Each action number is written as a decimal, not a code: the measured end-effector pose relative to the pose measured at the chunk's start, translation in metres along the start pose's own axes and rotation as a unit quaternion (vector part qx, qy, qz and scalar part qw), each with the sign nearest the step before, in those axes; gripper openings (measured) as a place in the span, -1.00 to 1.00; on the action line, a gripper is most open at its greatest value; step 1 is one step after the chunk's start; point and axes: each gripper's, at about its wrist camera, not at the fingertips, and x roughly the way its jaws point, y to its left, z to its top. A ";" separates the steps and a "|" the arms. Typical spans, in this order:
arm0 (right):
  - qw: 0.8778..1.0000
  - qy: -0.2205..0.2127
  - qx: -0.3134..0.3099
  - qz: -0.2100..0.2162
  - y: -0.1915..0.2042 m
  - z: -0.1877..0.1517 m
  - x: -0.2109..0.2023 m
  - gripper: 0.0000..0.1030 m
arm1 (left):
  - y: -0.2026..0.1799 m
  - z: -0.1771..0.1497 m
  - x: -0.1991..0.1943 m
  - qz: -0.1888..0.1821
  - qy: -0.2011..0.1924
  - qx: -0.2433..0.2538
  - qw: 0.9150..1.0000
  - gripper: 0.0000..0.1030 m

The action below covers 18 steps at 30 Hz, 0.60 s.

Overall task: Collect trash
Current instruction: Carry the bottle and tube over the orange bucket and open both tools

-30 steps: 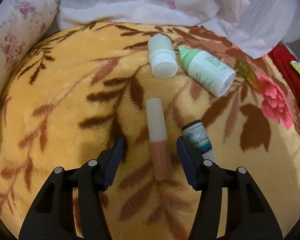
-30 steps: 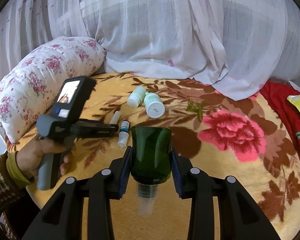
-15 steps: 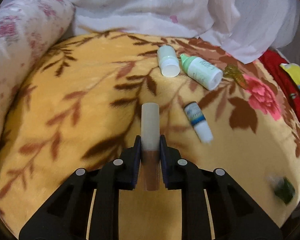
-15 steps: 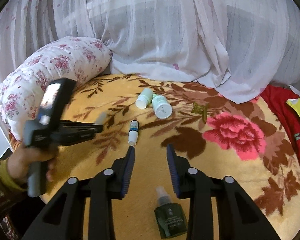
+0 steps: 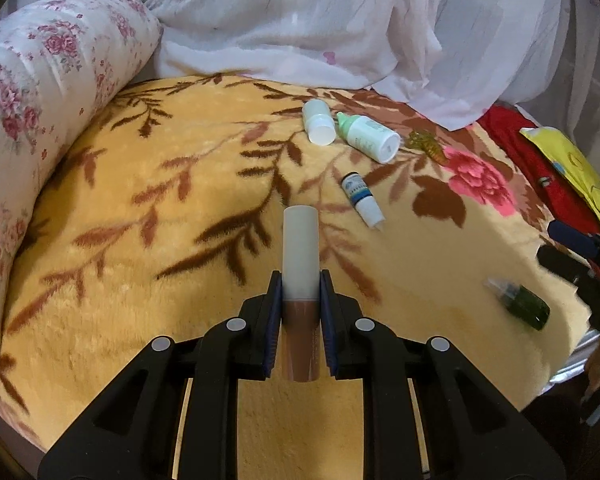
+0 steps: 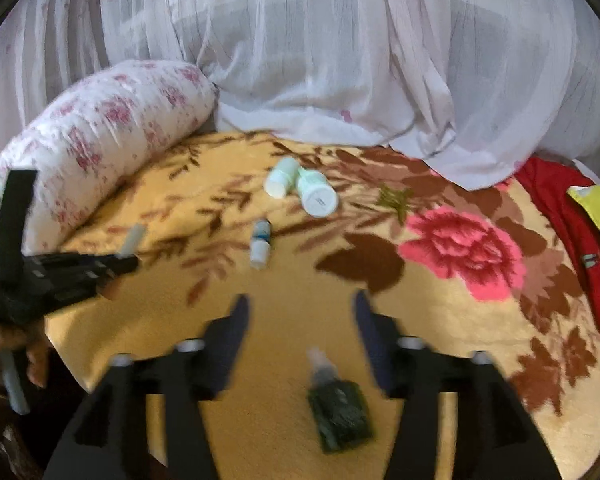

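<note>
My left gripper (image 5: 300,280) is shut on a slim tube (image 5: 300,252) with a pale cap and brown body, held above the yellow floral blanket (image 5: 140,220). It also shows in the right wrist view (image 6: 130,240). My right gripper (image 6: 300,308) is open and empty above a dark green spray bottle (image 6: 340,416) that lies on the blanket; it shows in the left wrist view (image 5: 520,304) too. A small blue-labelled dropper bottle (image 5: 362,198), a white bottle (image 5: 318,122) and a green-capped bottle (image 5: 368,138) lie further back.
A floral bolster pillow (image 5: 40,92) lies along the left. White netting (image 5: 320,28) is heaped at the back. Red cloth (image 5: 528,152) and a yellow packet (image 5: 572,168) lie at the right. The blanket's front edge drops off near both grippers.
My left gripper closed on the tube and lifted it back from the blanket. My right gripper let go of the green spray bottle, which now lies on the blanket, and opened wider.
</note>
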 end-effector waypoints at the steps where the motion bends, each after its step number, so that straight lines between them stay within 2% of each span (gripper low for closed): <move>1: 1.000 0.010 -0.005 -0.005 -0.002 -0.005 0.002 0.15 | -0.001 -0.002 -0.003 -0.001 -0.003 0.003 1.000 -0.66; 6: 0.998 0.054 -0.018 -0.023 -0.011 -0.026 0.019 0.17 | -0.007 -0.008 -0.010 -0.012 -0.008 0.008 1.000 -0.66; 8: 0.997 0.070 -0.022 -0.028 -0.013 -0.031 0.031 0.04 | -0.010 -0.009 -0.012 -0.015 -0.009 0.010 1.000 -0.66; 9: 0.996 0.085 -0.024 -0.028 -0.014 -0.034 0.040 -0.27 | -0.011 -0.010 -0.013 -0.016 -0.010 0.010 1.000 -0.66; 10: 0.995 0.097 -0.023 -0.026 -0.016 -0.038 0.047 -0.26 | -0.012 -0.011 -0.015 -0.017 -0.012 0.010 1.000 -0.66; 14: 0.998 0.061 -0.007 -0.026 -0.013 -0.040 0.026 -0.27 | -0.016 -0.017 -0.024 -0.015 -0.016 0.020 1.000 -0.66; 18: 1.000 0.008 -0.016 -0.001 0.008 -0.028 -0.025 -0.27 | -0.023 -0.028 -0.039 -0.022 -0.020 0.028 0.999 -0.66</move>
